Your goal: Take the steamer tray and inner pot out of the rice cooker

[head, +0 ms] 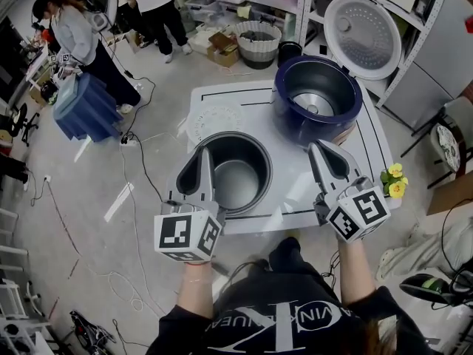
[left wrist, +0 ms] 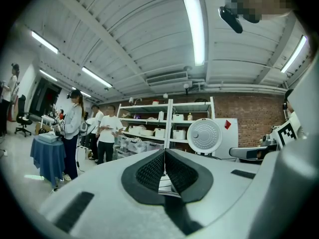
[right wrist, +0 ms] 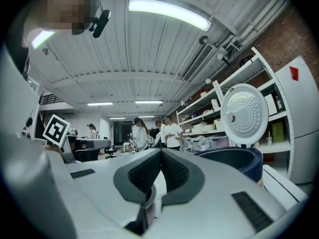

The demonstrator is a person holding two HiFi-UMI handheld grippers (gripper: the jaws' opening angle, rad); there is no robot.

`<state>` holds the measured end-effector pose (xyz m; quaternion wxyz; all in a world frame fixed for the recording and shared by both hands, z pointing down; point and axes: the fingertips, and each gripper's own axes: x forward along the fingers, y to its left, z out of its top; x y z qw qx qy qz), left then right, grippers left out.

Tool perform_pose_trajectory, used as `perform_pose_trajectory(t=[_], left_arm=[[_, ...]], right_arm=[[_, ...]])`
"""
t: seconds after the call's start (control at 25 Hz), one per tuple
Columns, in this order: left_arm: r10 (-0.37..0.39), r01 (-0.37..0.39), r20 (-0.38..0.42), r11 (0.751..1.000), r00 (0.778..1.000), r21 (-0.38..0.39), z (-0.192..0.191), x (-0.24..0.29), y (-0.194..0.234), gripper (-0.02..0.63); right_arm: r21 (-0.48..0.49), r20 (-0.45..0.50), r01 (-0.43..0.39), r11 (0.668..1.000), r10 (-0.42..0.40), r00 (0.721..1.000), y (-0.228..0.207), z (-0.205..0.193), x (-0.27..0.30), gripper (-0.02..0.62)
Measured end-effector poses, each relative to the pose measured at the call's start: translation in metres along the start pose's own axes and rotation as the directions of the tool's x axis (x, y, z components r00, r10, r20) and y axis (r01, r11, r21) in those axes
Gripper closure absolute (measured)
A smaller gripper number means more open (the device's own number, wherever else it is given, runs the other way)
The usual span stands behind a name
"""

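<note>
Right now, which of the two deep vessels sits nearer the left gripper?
The grey inner pot, right beside the left gripper; the blue rice cooker stands farther back.

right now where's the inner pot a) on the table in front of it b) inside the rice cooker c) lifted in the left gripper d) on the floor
a, the inner pot sits on the white table, outside the open rice cooker.
</note>
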<state>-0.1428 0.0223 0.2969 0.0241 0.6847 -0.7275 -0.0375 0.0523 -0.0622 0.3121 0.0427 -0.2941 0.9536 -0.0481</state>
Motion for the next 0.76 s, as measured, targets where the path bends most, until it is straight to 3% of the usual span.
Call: perform_pose_trajectory(t=[0.76], left_arm=[[0.017,-0.017,-0.021,1.000,1.000,-0.010,-0.0068,0.0002,0.0042,0.595]], right_arm=[[0.022,-0.015,0.008,1.000,-0.007,1.000,-0.0033,-0.0066,0.0006,0.597]])
